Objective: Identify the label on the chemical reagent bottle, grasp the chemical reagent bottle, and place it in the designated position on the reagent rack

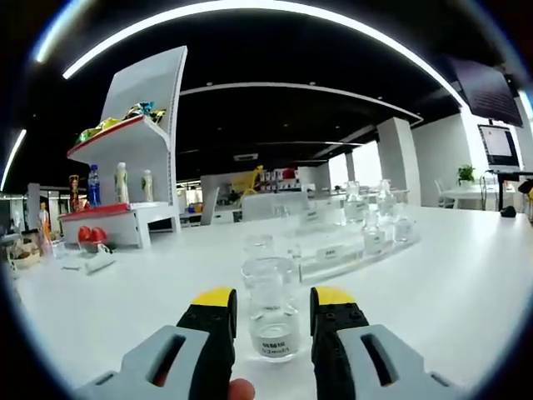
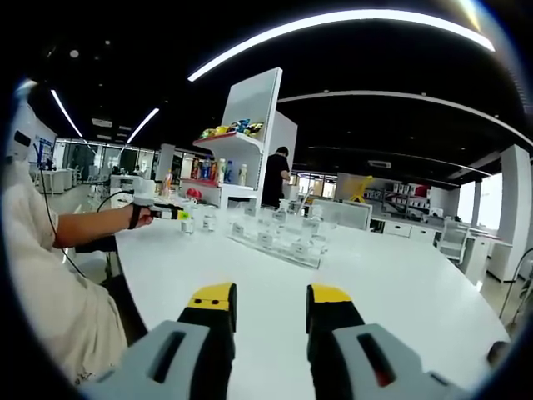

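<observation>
In the left gripper view, the clear reagent bottle (image 1: 271, 312) stood upright on the white surface (image 1: 450, 292) between the spread jaws of the left gripper (image 1: 273, 302), not clearly pinched. The transparent reagent rack (image 1: 346, 242) lay at 1 o'clock. The right gripper (image 2: 268, 298) held nothing, jaws spread.

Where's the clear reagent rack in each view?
Left gripper view: reagent rack right of centre, beyond the bottle between the hand-held gripper jaws.
Right gripper view: the rack sits centre, mid-table, well beyond the jaws.
Shared landmark: white display shelf.
</observation>
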Motion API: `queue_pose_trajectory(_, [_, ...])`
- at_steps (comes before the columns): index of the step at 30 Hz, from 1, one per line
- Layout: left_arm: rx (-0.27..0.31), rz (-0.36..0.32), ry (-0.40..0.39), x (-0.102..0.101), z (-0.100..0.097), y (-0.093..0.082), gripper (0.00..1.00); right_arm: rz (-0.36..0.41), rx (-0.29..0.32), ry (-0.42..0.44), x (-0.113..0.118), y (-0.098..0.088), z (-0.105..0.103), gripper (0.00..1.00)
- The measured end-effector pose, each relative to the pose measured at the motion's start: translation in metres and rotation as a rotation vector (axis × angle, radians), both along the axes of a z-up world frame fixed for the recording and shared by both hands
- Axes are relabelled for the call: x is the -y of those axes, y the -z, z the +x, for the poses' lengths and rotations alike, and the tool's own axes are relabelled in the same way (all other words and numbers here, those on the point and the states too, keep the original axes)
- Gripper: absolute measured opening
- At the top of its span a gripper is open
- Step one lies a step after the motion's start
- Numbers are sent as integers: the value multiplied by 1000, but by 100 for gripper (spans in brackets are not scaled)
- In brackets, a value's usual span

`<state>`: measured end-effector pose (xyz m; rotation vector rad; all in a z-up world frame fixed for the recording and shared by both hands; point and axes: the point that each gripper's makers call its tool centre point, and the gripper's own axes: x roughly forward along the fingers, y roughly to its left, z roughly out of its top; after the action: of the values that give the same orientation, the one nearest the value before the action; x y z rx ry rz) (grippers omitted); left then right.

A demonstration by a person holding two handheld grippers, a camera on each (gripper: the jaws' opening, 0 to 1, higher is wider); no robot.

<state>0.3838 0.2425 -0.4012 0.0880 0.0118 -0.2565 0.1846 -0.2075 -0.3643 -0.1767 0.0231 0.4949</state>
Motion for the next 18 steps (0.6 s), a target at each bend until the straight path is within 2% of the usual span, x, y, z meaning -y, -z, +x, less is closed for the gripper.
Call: queue_pose_trajectory(18, [1, -14, -13, 5, 6, 2, 32, -5, -1, 2, 1, 0, 1, 32])
